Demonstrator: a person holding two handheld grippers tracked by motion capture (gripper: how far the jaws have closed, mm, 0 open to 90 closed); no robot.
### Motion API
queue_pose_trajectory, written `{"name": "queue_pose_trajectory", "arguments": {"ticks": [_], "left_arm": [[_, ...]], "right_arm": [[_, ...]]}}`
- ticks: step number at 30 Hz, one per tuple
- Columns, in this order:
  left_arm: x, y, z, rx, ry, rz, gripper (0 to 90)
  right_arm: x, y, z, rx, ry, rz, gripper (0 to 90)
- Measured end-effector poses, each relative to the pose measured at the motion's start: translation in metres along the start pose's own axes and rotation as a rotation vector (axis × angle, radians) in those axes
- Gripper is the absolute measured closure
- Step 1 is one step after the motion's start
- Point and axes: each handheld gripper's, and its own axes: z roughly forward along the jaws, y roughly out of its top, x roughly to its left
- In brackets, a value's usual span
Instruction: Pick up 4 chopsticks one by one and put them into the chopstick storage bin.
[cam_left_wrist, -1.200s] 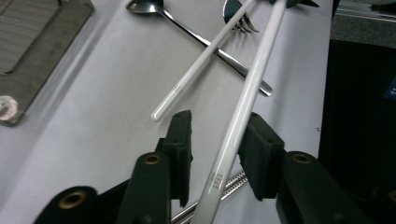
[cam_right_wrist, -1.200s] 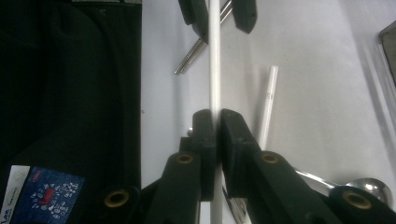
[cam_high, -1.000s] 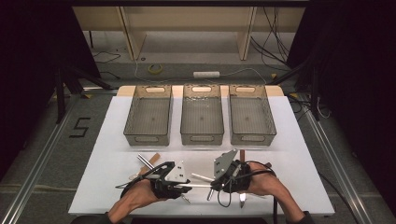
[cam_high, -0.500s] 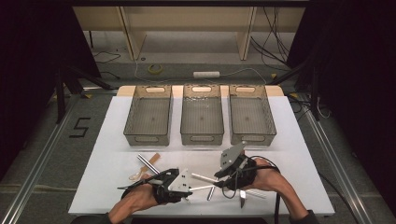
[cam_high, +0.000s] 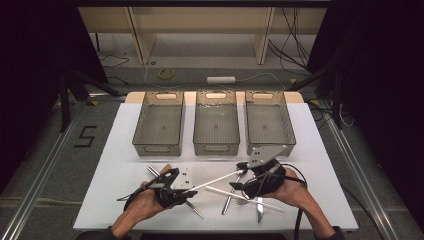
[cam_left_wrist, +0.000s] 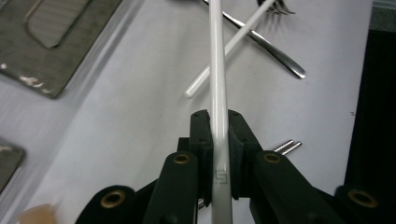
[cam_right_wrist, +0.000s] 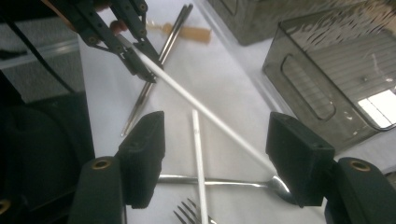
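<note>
**Chopstick handed to left gripper — risks from here**

Left gripper (cam_high: 192, 191) is clamped on one end of a white chopstick (cam_high: 215, 181); in the left gripper view the pads pinch the stick (cam_left_wrist: 219, 84) near its marked end, with the long remainder cantilevered toward 12 o'clock. Right gripper (cam_high: 239, 176) has just been opening: its jaws stand wide apart with the free end of the stick passing between them, pads clear of it (cam_right_wrist: 205, 112).

Position: held stick runs off the table from the left gripper toward 2 o'clock, above the loose cutlery. A second white chopstick (cam_high: 245, 197), a fork (cam_high: 243, 202) and a metal spoon (cam_right_wrist: 224, 181) lie beneath; a pair of metal chopsticks (cam_right_wrist: 159, 58) lies near the left gripper. Three grey bins (cam_high: 216, 122) sit at 12 o'clock.

Risks, judged:
- End grip gives long leverage; the stick may pivot or slide in the pads if swung fast.
- The right jaws could catch the tip as they pull away and knock it loose.
- A drooping tip may snag the cutlery below or strike a bin rim.
</note>
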Motion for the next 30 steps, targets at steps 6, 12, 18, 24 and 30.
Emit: {"name": "queue_pose_trajectory", "arguments": {"ticks": [6, 12, 18, 24, 30], "left_arm": [[0.016, -0.006, -0.01, -0.039, 0.046, -0.116, 82.3], [0.029, -0.011, -0.016, -0.065, 0.063, -0.181, 82.3], [0.049, -0.014, -0.028, -0.112, 0.099, -0.264, 82.3], [0.075, -0.014, -0.036, -0.144, 0.147, -0.334, 82.2], [0.1, -0.014, -0.043, -0.169, 0.189, -0.41, 82.3]], "right_arm": [[-0.003, -0.02, -0.002, -0.03, -0.027, 0.05, 36.8], [-0.008, -0.035, 0.001, -0.034, -0.071, 0.091, 33.8], [-0.007, -0.047, 0.0, -0.021, -0.081, 0.118, 31.2], [-0.003, -0.067, -0.004, -0.002, -0.105, 0.149, 28.8], [-0.002, -0.074, -0.005, 0.0, -0.114, 0.167, 27.7]]}}
